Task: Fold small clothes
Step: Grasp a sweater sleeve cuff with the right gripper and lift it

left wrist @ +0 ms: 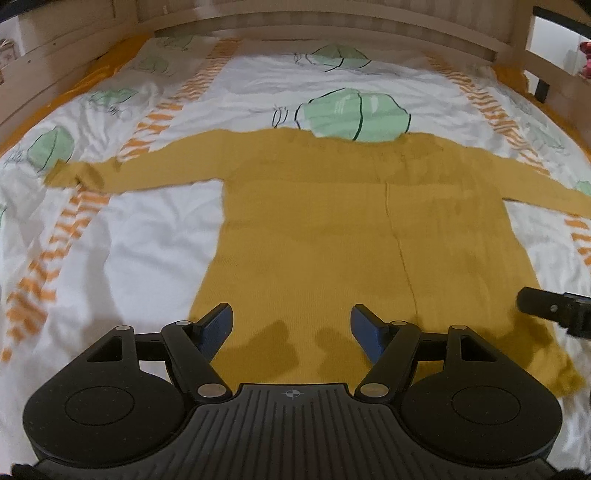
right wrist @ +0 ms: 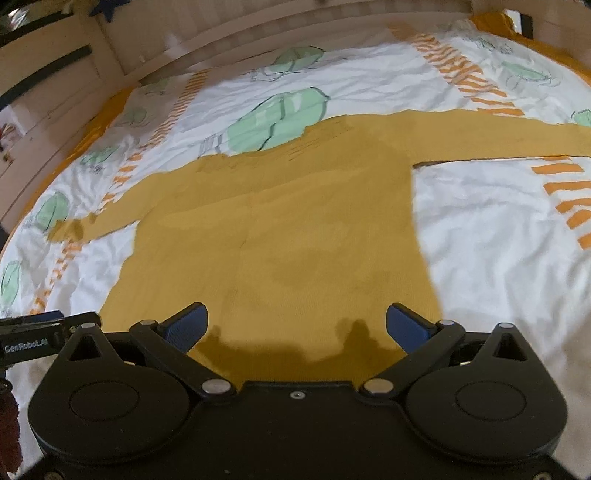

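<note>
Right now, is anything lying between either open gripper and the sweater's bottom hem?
Nothing visible does. The mustard sweater lies flat on the bedspread, sleeves spread. The left gripper and the right gripper both hover open over its near hem, with only fabric and their shadows below.

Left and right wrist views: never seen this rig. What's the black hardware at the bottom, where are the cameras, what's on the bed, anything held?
No robot here: a person holds one two-finger claw in each hand, and a fisheye camera on each looks forward along its fingers. The black hardware is the claw itself. The left claw shows in the left wrist view, the right claw in the right wrist view; both are open and hold nothing. Each hovers near the hem of a mustard-yellow sweater lying flat, sleeves spread out, on a white bedspread with green and orange prints. A wooden bed frame runs behind. The black part at the left view's right edge is the other claw.
</note>
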`<state>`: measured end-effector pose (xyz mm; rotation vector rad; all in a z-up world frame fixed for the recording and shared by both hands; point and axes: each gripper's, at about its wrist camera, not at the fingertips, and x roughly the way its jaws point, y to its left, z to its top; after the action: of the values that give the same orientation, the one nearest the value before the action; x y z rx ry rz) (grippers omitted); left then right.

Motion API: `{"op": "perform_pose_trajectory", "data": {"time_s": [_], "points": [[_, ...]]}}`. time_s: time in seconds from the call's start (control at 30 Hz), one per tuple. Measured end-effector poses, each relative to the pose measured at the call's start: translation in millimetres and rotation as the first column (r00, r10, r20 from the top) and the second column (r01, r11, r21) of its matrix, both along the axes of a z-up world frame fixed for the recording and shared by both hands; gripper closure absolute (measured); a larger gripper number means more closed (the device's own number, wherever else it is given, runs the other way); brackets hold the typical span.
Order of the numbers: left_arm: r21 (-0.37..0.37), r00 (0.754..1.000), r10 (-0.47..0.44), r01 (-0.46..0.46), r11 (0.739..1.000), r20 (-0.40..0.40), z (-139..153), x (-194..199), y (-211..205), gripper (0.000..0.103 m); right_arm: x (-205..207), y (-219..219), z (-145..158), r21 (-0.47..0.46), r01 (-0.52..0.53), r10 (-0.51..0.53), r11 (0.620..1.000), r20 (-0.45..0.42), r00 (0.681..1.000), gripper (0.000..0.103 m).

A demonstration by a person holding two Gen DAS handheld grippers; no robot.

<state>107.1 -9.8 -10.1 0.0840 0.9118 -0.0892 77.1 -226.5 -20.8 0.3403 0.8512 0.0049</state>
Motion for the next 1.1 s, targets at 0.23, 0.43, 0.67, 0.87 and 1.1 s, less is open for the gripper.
{"op": "perform_pose_trajectory", "data": {"time_s": [0.23,0.43,0.67,0.87,1.1], "points": [[0.022,0.999,-0.033,0.033,0.999,0.019,-11,54,-17,0.034,48,-72,-7,0.049,0.145,-0.145,0.988,-0.016,0.989,0.001],[0.011,0.999,-0.03,0.03,0.999,0.029,-24,95,-26,0.034,85,-151,-11,0.029,0.302,-0.302,0.953,-0.023,0.953,0.001],[0.018,1.0,-0.004,0.003,1.0,0.028,-46,134,-34,0.034,116,-251,-13,-0.09,0.496,-0.499,0.864,-0.016,0.866,0.001],[0.0,0.999,-0.014,0.014,1.0,-0.037,-71,151,-36,0.034,117,-329,-36,-0.071,0.622,-0.626,0.78,-0.078,0.776,0.001],[0.014,0.998,-0.05,0.051,0.999,-0.035,-89,148,-40,0.033,120,-379,-61,0.058,0.7,-0.697,0.712,-0.063,0.714,0.0]]}}
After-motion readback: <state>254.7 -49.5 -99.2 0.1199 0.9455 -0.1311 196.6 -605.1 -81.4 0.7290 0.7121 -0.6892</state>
